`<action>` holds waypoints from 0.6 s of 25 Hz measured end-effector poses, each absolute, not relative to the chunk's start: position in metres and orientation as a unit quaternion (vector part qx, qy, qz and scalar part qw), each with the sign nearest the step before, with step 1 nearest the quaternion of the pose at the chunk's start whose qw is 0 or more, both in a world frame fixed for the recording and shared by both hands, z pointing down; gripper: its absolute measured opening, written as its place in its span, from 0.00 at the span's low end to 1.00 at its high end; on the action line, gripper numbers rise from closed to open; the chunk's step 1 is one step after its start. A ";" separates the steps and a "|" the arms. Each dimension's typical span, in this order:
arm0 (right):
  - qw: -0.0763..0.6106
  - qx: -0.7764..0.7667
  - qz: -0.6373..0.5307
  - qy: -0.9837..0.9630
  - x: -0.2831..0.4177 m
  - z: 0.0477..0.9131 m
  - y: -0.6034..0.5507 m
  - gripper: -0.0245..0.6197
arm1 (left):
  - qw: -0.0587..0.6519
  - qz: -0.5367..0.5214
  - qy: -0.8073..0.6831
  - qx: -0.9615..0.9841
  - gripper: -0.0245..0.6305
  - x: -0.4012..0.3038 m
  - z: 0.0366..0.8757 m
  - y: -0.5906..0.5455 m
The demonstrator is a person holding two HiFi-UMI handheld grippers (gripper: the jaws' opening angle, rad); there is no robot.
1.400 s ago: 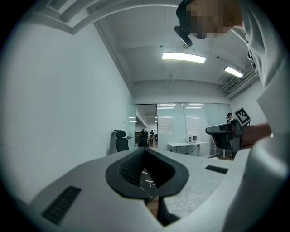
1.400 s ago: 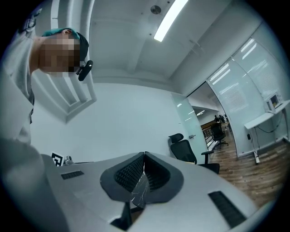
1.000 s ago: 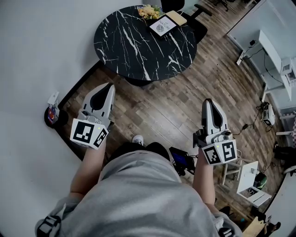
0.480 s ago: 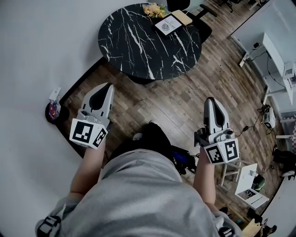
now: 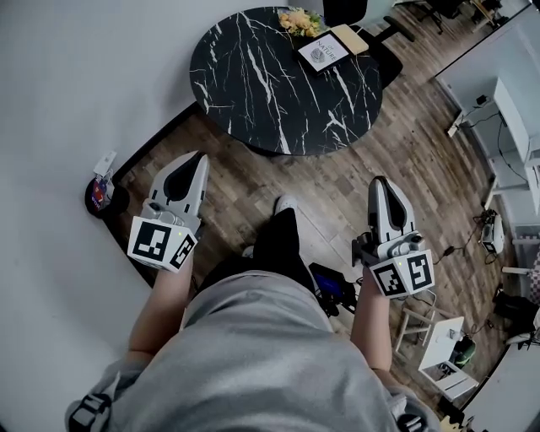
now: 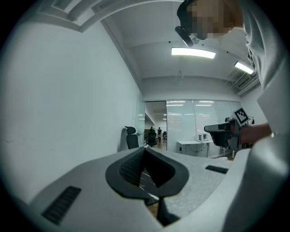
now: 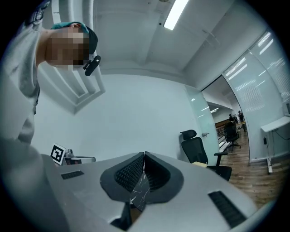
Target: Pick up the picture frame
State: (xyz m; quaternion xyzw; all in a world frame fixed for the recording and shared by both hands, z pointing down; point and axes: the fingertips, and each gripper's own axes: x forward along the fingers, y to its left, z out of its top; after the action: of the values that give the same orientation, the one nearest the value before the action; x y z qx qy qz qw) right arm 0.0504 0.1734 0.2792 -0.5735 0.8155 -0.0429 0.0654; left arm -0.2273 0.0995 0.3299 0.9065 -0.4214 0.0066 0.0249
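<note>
The picture frame (image 5: 323, 52), white with a dark print, stands on the far side of a round black marble table (image 5: 270, 84), beside a bunch of yellow flowers (image 5: 301, 20). Both grippers are held level over the wood floor, well short of the table. My left gripper (image 5: 196, 159) is shut and holds nothing; in the left gripper view (image 6: 145, 150) its pads meet at the tip. My right gripper (image 5: 379, 182) is also shut and empty, its pads touching in the right gripper view (image 7: 144, 155). A sliver of the marble top shows through the gap below each pair of pads.
A black office chair (image 5: 375, 42) stands behind the table, with a tan board (image 5: 351, 37) next to the frame. A white wall runs along the left, with a small black device (image 5: 103, 197) at its foot. White desks (image 5: 506, 110), cables and a stool (image 5: 439, 337) fill the right side.
The table and frame have slid rightwards in the head view. The person's foot has stepped forward between the grippers. Both grippers stay shut and keep their places in the picture.
</note>
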 end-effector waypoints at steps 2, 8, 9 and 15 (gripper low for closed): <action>0.064 -0.566 -0.048 0.820 0.050 0.282 0.160 0.08 | 0.025 0.008 -0.426 0.904 0.05 -0.226 0.330 0.091; 0.065 -0.551 -0.056 0.830 0.057 0.283 0.119 0.08 | 0.029 0.009 -0.441 0.897 0.05 -0.220 0.331 0.060; 0.064 -0.549 -0.057 0.831 0.059 0.283 0.111 0.08 | 0.030 0.010 -0.442 0.896 0.05 -0.218 0.331 0.054; 0.069 -0.539 -0.061 0.837 0.074 0.280 0.069 0.08 | 0.031 0.011 -0.445 0.895 0.05 -0.198 0.330 0.018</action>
State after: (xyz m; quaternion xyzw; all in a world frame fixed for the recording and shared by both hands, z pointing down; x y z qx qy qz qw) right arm 0.0740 0.0692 0.2799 -0.5390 0.8372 -0.0612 0.0685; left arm -0.1982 0.0178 0.3302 0.8951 -0.4446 0.0108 0.0314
